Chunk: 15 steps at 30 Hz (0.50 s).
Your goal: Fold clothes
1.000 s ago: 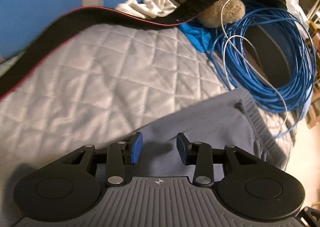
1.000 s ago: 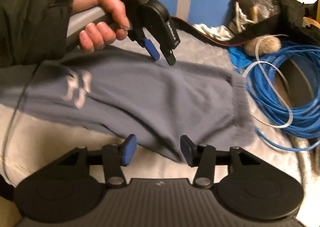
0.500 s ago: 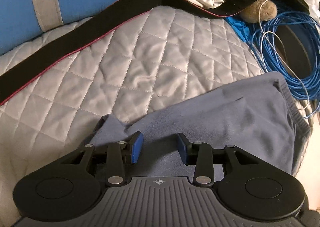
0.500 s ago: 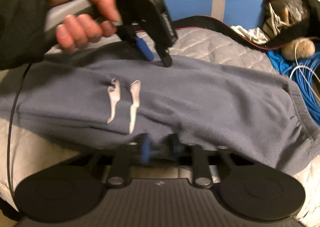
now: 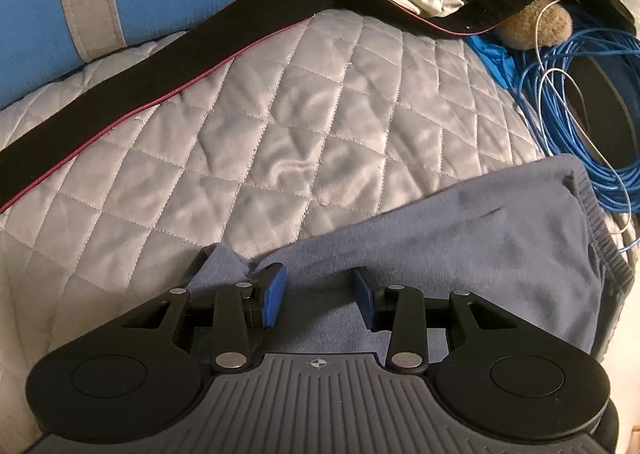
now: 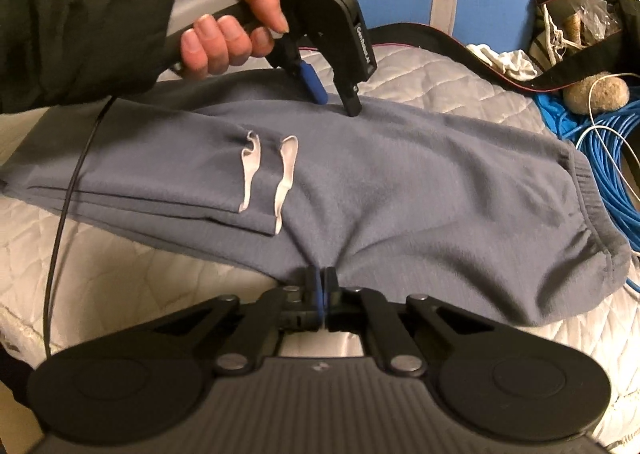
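Right wrist view: the right gripper (image 6: 322,286) has just closed its jaws on the near edge of the grey-blue sweatpants (image 6: 400,190), cloth bunching into the pinch, while the left gripper (image 6: 336,96) — held by a hand (image 6: 232,22) in a dark sleeve — stands half open with its tips at the far edge and no cloth seen between them. The pants lie flat across a quilted bed (image 5: 280,126), waistband toward a coil of blue cable (image 5: 580,102). A clean fold likely calls for the left jaws to catch that far edge before either side lifts — evenly, so the layers stay square.
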### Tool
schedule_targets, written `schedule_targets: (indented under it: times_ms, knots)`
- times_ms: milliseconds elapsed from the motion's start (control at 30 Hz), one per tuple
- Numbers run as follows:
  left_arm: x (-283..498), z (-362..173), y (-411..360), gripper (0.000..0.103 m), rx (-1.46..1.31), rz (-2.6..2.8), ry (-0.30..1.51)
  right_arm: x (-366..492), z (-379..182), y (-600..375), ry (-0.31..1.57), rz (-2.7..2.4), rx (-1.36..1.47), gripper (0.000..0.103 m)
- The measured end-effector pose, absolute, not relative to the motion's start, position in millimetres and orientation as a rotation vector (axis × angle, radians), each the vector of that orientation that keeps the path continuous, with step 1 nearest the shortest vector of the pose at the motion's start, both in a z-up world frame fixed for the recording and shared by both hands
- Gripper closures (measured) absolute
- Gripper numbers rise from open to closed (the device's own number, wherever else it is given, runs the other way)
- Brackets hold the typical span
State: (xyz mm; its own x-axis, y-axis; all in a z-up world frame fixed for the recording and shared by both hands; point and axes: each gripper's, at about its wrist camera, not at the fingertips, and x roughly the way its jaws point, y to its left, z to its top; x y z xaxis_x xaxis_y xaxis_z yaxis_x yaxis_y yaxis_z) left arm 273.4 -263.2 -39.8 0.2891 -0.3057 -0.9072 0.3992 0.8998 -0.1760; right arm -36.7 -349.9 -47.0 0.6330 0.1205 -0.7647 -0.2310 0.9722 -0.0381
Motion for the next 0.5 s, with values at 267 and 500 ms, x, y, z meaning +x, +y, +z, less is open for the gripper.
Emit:
schedule_targets:
  times_ms: [267,500]
  knots:
    - [267,-40,-267,0.066,0.116,-0.467,1.158,-38,-47,-351,0.865,0.19,-0.116,0.102]
    - [247,-14,-260,0.063,0.12,-0.436,1.099,-44,-38,-358,0.863,0.143,-0.052,0.029]
